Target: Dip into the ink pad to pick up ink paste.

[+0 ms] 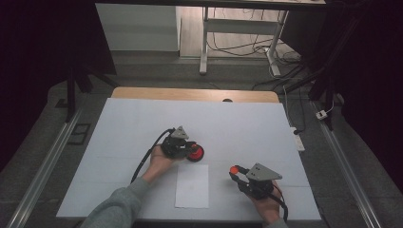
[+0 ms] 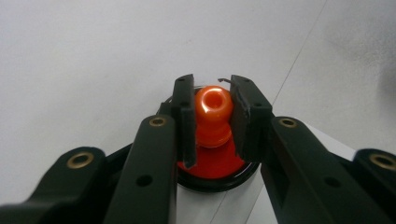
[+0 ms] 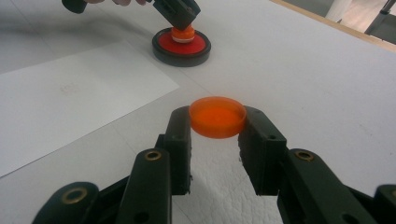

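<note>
We pinch the orange knob (image 2: 212,114) mid-table in our left gripper (image 2: 212,116) and clamp the orange cap (image 3: 217,116) in our right gripper (image 3: 217,133), which we judge must next carry the cap across to it.

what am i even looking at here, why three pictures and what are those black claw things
A person sits at a white-covered table and holds a hand-operated tool in each hand; no robot arm is involved. Each tool ends in black tongs.

The high view looks down from above the person. The other two pictures come from small cameras riding on each tool, looking along its tongs.

The left tongs are shut on the orange knob of a red and black disc, which sits on the table. The right tongs are shut on a small orange cap, gripped by its rim.

A white sheet of paper lies flat between the two hands.
</note>
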Tool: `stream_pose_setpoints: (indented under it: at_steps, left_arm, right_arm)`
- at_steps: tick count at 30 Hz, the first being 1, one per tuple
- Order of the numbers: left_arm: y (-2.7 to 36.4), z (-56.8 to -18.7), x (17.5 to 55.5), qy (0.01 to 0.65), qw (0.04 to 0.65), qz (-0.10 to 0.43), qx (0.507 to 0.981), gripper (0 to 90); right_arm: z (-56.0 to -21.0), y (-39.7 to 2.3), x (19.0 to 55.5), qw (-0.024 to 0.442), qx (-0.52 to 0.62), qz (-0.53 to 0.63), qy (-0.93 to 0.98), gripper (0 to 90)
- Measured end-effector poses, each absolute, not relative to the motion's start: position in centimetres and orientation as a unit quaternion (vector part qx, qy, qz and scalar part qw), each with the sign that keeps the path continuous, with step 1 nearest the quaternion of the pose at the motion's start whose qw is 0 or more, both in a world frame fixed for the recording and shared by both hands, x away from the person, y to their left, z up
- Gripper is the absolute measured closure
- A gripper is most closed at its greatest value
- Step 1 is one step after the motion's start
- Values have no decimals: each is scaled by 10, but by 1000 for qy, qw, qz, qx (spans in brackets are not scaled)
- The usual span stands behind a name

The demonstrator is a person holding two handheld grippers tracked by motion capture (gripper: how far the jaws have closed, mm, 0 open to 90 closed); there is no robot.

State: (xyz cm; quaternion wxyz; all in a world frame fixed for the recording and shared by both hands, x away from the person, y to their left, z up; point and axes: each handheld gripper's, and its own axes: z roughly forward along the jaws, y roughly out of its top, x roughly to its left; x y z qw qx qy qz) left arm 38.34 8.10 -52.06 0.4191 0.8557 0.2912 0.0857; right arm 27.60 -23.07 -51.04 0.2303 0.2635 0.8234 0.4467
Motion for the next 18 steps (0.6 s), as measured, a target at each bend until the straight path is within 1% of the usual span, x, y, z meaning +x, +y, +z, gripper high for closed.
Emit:
stream_pose_setpoints:
  at_steps: [13, 18]
  left_arm:
    - [82, -523, 383, 293, 420, 84, 855, 719]
    - [80, -523, 381, 288, 413, 92, 859, 719]
  right_arm:
    - [-510, -231, 276, 231, 264, 446, 824, 644]
    - [-509, -231, 275, 232, 264, 445, 824, 644]
